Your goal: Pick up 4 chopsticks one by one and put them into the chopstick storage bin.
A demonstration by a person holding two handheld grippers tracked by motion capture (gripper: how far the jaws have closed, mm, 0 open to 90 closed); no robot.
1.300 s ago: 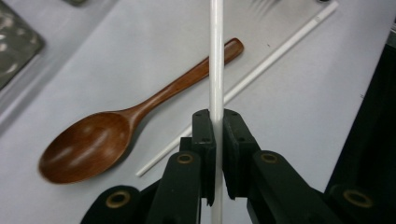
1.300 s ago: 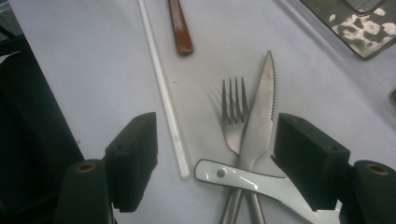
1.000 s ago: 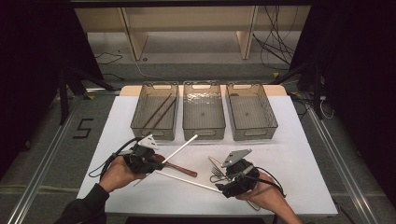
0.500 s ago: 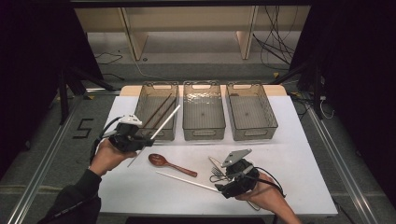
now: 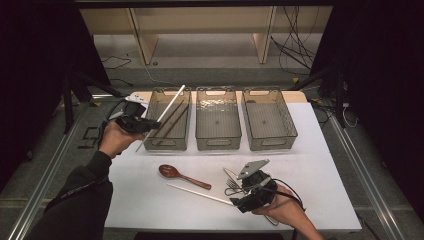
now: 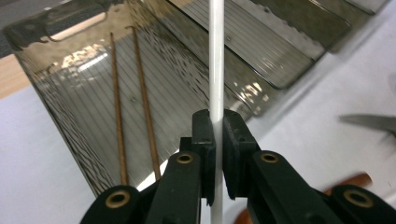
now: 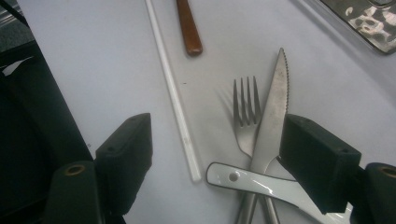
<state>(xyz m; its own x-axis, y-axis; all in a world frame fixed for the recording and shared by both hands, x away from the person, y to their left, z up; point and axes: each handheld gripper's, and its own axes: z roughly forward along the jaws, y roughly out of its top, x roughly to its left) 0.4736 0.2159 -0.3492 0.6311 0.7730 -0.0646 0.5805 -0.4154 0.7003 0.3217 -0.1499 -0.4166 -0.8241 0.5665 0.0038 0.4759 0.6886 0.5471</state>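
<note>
A white chopstick (image 6: 216,60) is clamped between the closed jaws of the left gripper (image 5: 146,125) and is held tilted over the left bin (image 5: 156,142), where two brown chopsticks (image 6: 133,100) already lie; it could be tipped against the rim or dropped on the table (image 5: 325,150) if released while so steeply angled, since much of its length overhangs the near wall. The right gripper (image 7: 217,154) is held wide open, nothing pinched, low over a second white chopstick (image 7: 173,93), fork (image 7: 243,116) and knife (image 7: 273,112). These lie crossed and close, so the wrong piece could be caught, though open table is left toward the spoon (image 5: 172,172).
</note>
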